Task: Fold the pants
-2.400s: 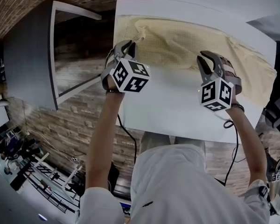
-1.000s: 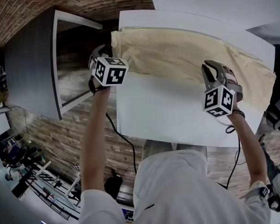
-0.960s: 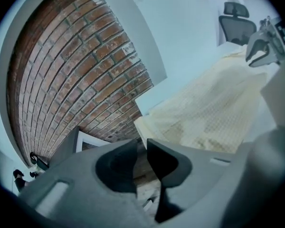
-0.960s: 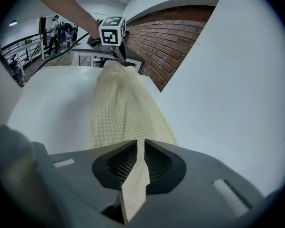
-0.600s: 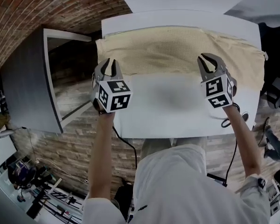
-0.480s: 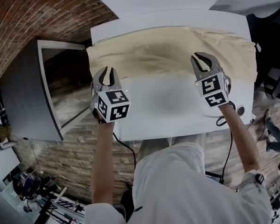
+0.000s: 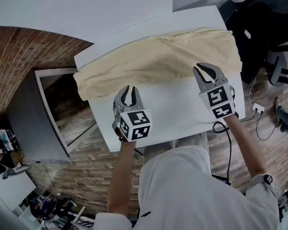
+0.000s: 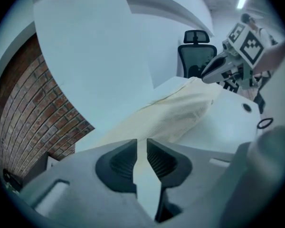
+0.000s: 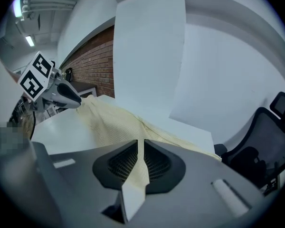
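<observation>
The cream pants (image 7: 158, 61) lie as one long folded band along the far side of the white table (image 7: 182, 114). My left gripper (image 7: 129, 91) hovers over bare tabletop just short of the band's near edge, left of centre; a narrow gap shows between its jaws with nothing in it. My right gripper (image 7: 205, 71) sits at the band's near edge toward the right end, its jaws a thin slit apart and holding nothing. In the left gripper view the pants (image 8: 180, 113) stretch ahead of the left gripper (image 8: 141, 144). The right gripper (image 9: 141, 144) points at the pants (image 9: 109, 122).
White partition panels (image 7: 110, 4) stand behind the table. A grey cabinet (image 7: 24, 123) and a brick wall (image 7: 19, 47) are at the left. A black office chair (image 8: 195, 51) stands past the table's right end, with cables (image 7: 259, 123) on the floor.
My left gripper has left the band's left end and come right, over bare table near the front. The right gripper stays by the near edge. The pants lie flatter than before.
</observation>
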